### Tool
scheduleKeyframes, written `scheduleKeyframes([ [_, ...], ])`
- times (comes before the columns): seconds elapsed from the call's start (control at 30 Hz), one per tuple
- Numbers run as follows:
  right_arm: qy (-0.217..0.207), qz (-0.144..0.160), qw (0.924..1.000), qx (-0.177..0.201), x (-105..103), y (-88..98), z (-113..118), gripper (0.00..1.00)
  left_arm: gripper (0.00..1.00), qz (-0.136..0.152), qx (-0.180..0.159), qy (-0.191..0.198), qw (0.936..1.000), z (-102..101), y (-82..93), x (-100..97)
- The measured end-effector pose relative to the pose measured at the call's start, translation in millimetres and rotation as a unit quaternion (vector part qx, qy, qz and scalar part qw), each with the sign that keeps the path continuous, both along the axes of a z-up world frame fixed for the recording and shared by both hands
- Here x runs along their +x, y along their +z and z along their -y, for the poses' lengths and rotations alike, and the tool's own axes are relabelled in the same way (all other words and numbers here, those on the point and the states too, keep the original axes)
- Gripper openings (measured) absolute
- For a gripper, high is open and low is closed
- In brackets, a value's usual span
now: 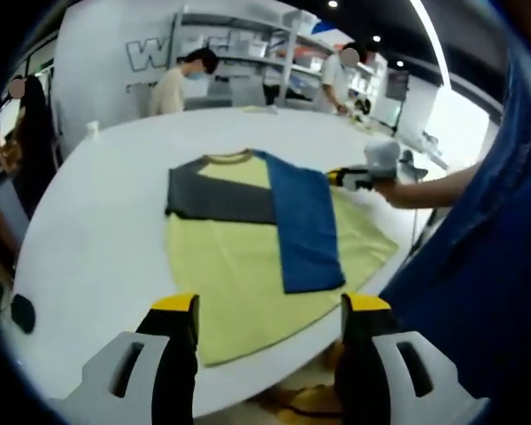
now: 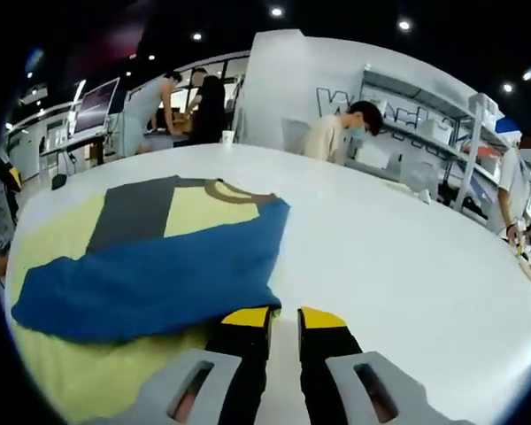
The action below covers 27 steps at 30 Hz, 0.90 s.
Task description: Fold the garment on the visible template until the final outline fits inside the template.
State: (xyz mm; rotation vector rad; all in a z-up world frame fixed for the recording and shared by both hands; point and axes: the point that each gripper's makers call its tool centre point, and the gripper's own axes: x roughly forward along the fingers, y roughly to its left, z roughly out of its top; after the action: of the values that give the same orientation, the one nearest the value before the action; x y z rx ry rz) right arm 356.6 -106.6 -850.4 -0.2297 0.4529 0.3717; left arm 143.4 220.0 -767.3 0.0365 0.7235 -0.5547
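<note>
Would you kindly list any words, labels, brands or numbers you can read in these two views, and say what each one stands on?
"W": the first big outlined letter of the lettering on the white wall behind the white table; the letters after it are blurred, unreadable.
The same wall lettering in the right gripper view is hidden behind a seated person and shelving, unreadable.
T-shirt: no print or label I can read.

Bright ceiling lights — soft blur, fisheye edges.
</note>
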Motion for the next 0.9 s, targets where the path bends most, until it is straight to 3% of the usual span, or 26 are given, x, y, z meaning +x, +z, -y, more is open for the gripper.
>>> scheduleKeyframes([
  [0.37,0.003,-0.002,1.0,-0.008,-2,2.2,3,0.09,0.61,0.0,-0.001,0.0,1.0,2,-0.5,0.9],
  [0.63,-0.022,0.003,0.9997,-0.008,-10,15.1,29,0.06,0.61,0.003,-0.009,0.001,1.0,2,-4.6,2.5],
  [0.8,-0.002,0.013,0.9999,0.011,-15,27.3,17,0.0,0.61,0.004,-0.012,-0.001,0.9999,2,-6.6,3.5],
  [0.83,0.023,0.012,0.9993,0.028,-20,41.8,1,0.0,0.61,0.005,-0.014,-0.002,0.9999,2,-7.1,4.0],
  [0.9,0.034,0.014,0.9989,0.029,-16,41.5,-7,0.0,0.61,0.007,-0.015,-0.003,0.9999,2,-6.8,4.2],
])
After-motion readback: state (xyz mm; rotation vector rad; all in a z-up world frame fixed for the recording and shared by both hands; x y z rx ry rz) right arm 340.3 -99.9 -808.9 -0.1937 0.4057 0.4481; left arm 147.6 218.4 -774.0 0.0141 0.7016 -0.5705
